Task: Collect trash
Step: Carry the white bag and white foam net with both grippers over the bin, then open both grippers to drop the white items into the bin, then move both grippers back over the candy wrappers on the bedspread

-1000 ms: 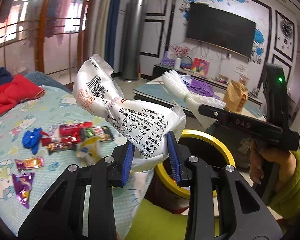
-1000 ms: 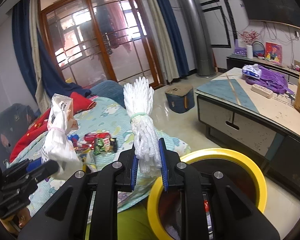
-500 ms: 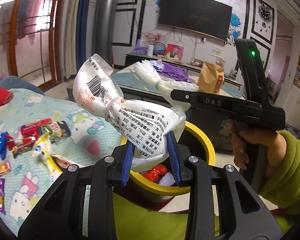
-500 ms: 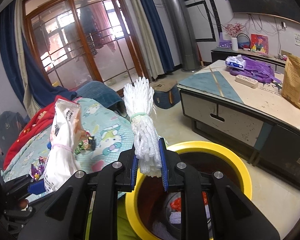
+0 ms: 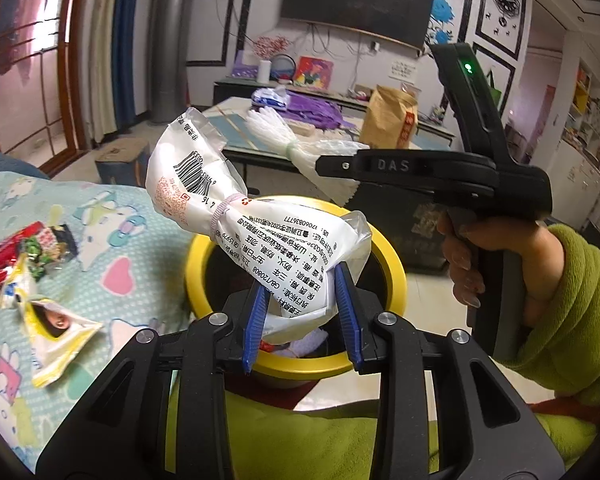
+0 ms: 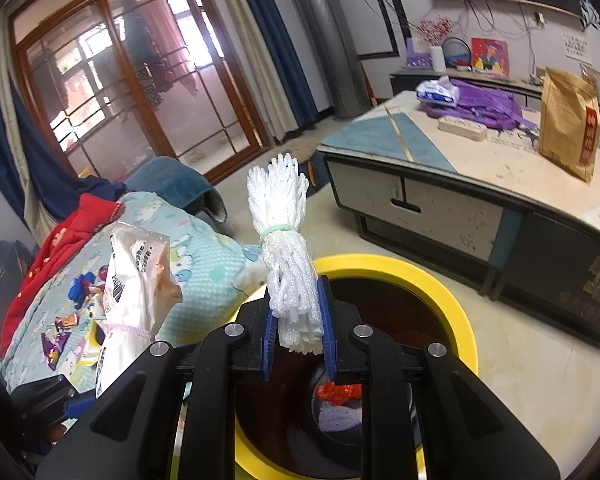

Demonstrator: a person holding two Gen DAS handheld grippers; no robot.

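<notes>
My left gripper [image 5: 300, 316] is shut on a white printed plastic bag [image 5: 260, 232] tied with a band, held over the yellow-rimmed trash bin [image 5: 391, 264]. My right gripper [image 6: 298, 332] is shut on a white foam net bundle [image 6: 288, 256] tied with a green band, held above the same bin [image 6: 455, 312]. Red and pale trash [image 6: 335, 392] lies inside the bin. The right gripper with its bundle [image 5: 284, 136] shows in the left wrist view, and the bag [image 6: 134, 280] shows in the right wrist view.
Several candy wrappers [image 5: 32, 256] lie on the light blue cartoon blanket [image 5: 112, 248] to the left of the bin. A low coffee table [image 6: 459, 184] with a brown paper bag [image 6: 567, 132] and purple cloth stands beyond the bin. Glass doors are at the back left.
Both grippers have swung right from the blanket, with their loads, to over the bin. The bin's inside has come into view. Both grips are unchanged.
</notes>
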